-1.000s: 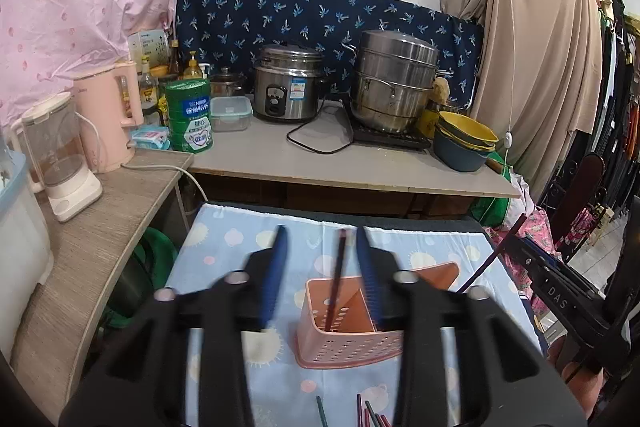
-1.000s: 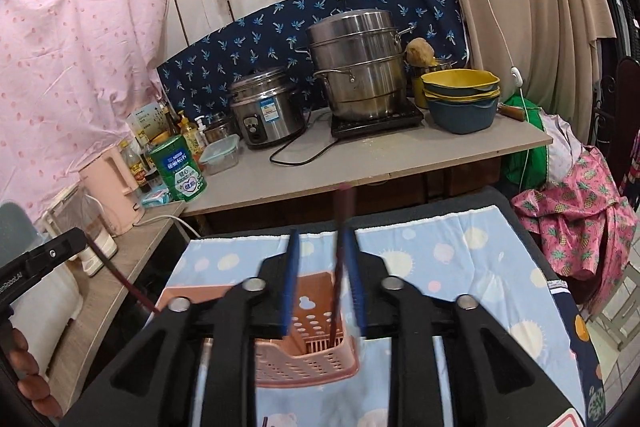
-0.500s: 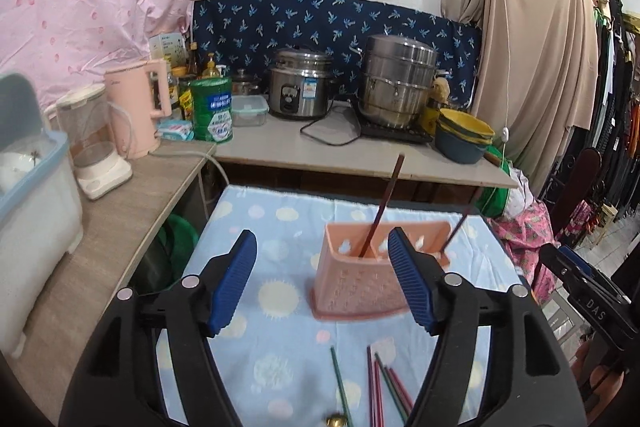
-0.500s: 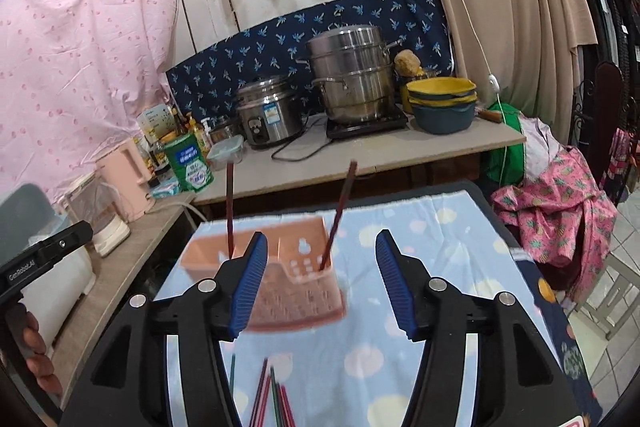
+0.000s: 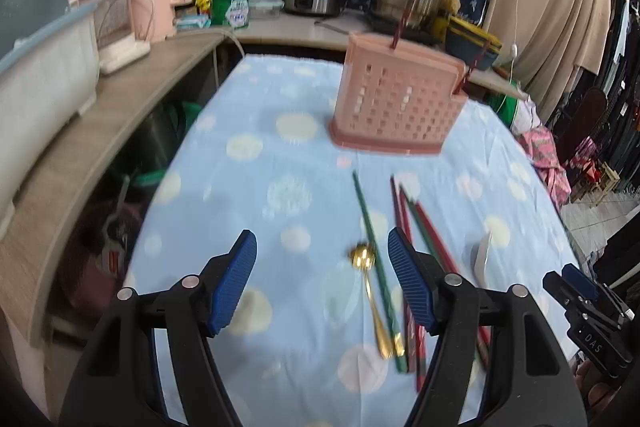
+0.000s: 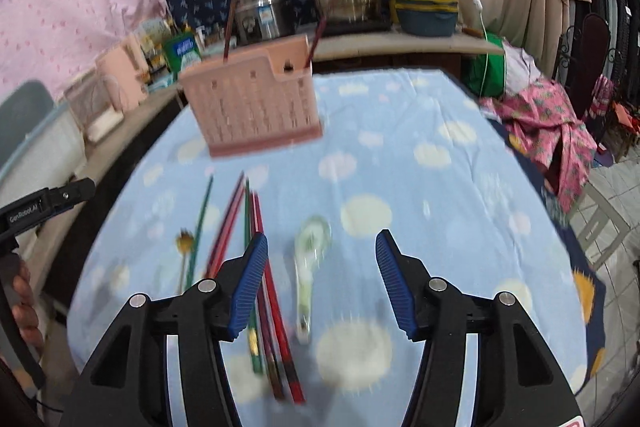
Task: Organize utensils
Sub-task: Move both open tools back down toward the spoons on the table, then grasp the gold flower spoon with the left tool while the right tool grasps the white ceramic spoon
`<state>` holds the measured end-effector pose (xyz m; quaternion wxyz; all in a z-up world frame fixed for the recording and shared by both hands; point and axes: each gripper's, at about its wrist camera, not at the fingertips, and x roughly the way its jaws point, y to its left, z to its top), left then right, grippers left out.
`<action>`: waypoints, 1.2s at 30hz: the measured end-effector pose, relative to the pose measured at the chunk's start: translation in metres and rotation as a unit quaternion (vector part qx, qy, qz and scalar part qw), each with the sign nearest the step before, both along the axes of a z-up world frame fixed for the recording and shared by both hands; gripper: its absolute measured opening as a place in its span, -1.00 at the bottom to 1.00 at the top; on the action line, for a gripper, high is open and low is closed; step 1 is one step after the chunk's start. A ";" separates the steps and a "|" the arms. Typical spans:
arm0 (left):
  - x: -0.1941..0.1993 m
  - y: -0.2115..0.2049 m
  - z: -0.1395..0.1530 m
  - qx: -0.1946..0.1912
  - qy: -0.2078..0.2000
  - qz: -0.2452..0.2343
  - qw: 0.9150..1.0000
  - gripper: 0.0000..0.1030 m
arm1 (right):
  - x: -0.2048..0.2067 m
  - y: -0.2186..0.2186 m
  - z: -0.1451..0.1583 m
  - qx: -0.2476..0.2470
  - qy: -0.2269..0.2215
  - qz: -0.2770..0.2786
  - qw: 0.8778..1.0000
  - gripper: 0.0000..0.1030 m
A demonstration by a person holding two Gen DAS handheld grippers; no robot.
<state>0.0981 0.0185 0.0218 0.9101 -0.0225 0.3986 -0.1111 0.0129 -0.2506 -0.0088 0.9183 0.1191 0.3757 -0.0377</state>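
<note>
Both grippers empty. Left gripper (image 5: 322, 253) jaws apart, nothing between the pads; it hangs over the small gold metal spoon (image 5: 370, 293) and a long green chopstick (image 5: 374, 259) on the light-blue spotted tablecloth (image 5: 248, 187). Right gripper (image 6: 320, 255) also spread wide, above the white ceramic soup spoon (image 6: 310, 267), with the bundle of red and green chopsticks (image 6: 256, 267) just beside its left pad. Pink perforated plastic utensil holder (image 6: 252, 103) stands farther back on the cloth, two dark red chopsticks (image 6: 314, 41) upright in it. Frames are motion-blurred.
</note>
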 end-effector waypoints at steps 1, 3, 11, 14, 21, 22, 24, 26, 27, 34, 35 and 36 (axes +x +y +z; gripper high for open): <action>-0.004 0.000 -0.007 -0.002 0.007 -0.001 1.000 0.26 | -0.004 0.001 -0.008 0.004 0.011 0.003 1.000 0.06; -0.013 -0.001 -0.019 -0.005 0.020 -0.005 1.000 0.26 | -0.010 0.006 -0.022 0.007 0.028 0.007 1.000 0.06; -0.031 -0.015 -0.052 0.001 0.047 -0.020 0.999 0.26 | -0.021 0.019 -0.045 0.007 0.045 0.021 0.999 0.00; -0.030 -0.021 -0.059 0.001 0.051 -0.022 0.998 0.25 | -0.021 0.017 -0.047 0.009 0.048 0.019 0.999 0.00; -0.019 -0.033 -0.078 0.015 0.060 -0.025 0.998 0.25 | -0.006 0.014 -0.050 0.005 0.047 0.012 0.999 -0.12; -0.017 -0.034 -0.080 0.015 0.062 -0.025 0.998 0.23 | -0.003 0.014 -0.051 0.006 0.047 0.012 0.999 -0.13; -0.014 -0.035 -0.084 0.017 0.065 -0.024 0.997 0.19 | 0.005 0.014 -0.052 0.006 0.047 0.012 0.999 -0.15; -0.011 -0.036 -0.088 0.022 0.070 -0.025 0.997 0.13 | 0.013 0.017 -0.054 0.005 0.049 0.013 0.999 -0.22; -0.010 -0.037 -0.090 0.026 0.071 -0.024 0.997 0.11 | 0.016 0.017 -0.056 0.005 0.051 0.015 0.999 -0.24; -0.013 -0.041 -0.091 0.040 0.062 -0.035 0.997 -0.09 | 0.028 0.024 -0.066 -0.011 0.060 0.021 0.998 -0.40; -0.014 -0.042 -0.091 0.039 0.063 -0.037 0.997 -0.09 | 0.027 0.024 -0.066 -0.015 0.060 0.022 0.998 -0.43; -0.014 -0.043 -0.091 0.035 0.065 -0.040 0.996 -0.09 | 0.026 0.024 -0.066 -0.019 0.059 0.023 0.998 -0.45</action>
